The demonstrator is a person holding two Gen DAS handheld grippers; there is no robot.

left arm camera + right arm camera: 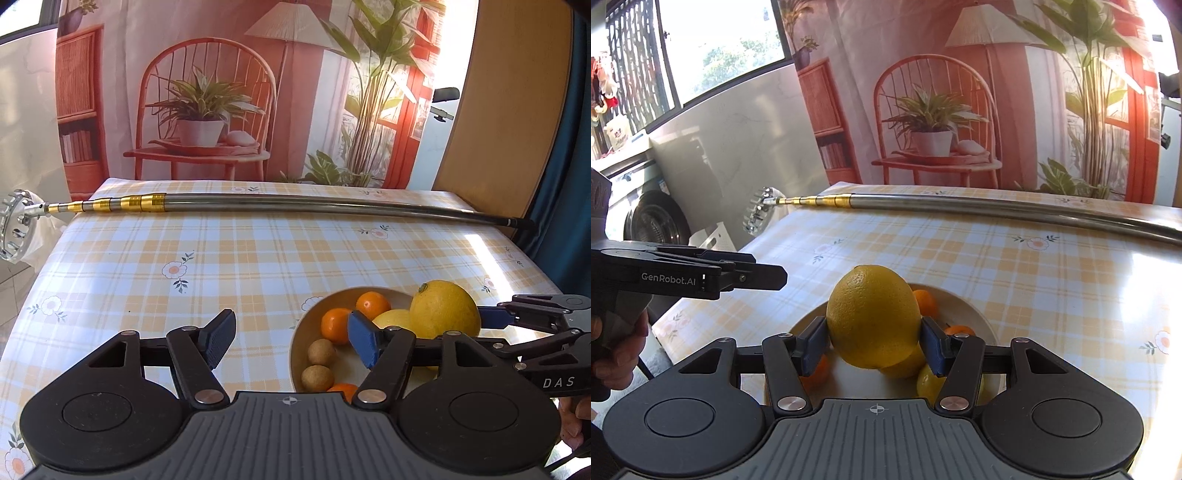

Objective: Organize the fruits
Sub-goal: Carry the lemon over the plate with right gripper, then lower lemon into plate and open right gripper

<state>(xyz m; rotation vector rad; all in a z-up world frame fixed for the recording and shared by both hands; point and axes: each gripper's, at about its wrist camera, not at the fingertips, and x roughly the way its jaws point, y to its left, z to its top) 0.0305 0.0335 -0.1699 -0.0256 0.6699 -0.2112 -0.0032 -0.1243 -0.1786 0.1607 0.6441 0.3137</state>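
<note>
Lemon [873, 315] pinched in right claw [874, 345] – left claw [291, 341] wide open.

Yellow lemon [873, 317], orange tangerines [372, 305], yellow-and-white plaid tablecloth [258, 266], blue gripper pads [362, 339]

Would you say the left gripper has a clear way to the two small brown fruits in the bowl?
Probably yes. The left gripper is open and empty, and the brown fruits lie uncovered in the bowl just below its right finger. The right gripper holds the big yellow fruit off to the side.
</note>
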